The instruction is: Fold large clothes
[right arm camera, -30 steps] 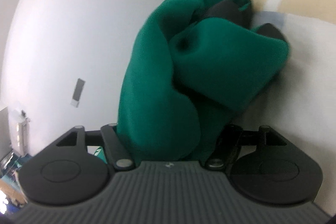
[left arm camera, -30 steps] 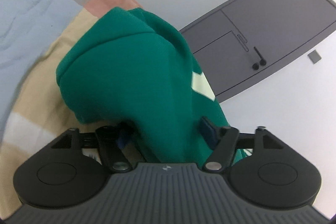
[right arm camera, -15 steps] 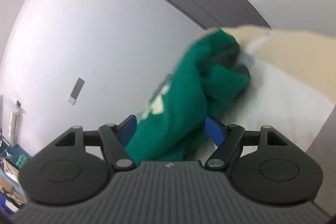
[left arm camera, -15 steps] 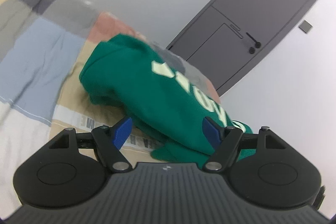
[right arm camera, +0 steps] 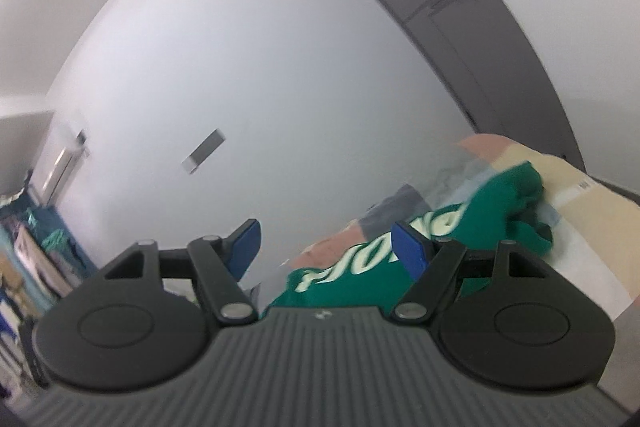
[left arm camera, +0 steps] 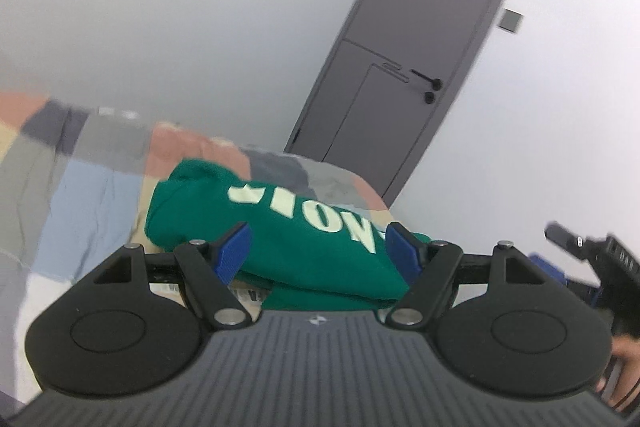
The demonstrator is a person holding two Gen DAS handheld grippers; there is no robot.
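A green sweatshirt (left arm camera: 280,227) with pale lettering lies folded in a bundle on the patchwork bed cover (left arm camera: 88,195). My left gripper (left arm camera: 320,247) hovers above and in front of it, open, with nothing pressed between its blue pads (left arm camera: 234,247). In the right wrist view the same sweatshirt (right arm camera: 460,243) lies on the bed below and to the right. My right gripper (right arm camera: 326,247) is open and lifted clear of the cloth. The other gripper and a hand (left arm camera: 624,355) show at the right edge of the left wrist view.
A grey door (left arm camera: 420,47) with a black handle stands behind the bed, set in a white wall (right arm camera: 240,87). The bed cover (right arm camera: 592,203) has beige, pink, grey and blue patches. Cluttered shelves (right arm camera: 24,235) show at the far left of the right wrist view.
Both grippers let go of the green sweatshirt and rose away from it. It was filling the jaws a second ago and now lies on the bed, smaller in view.
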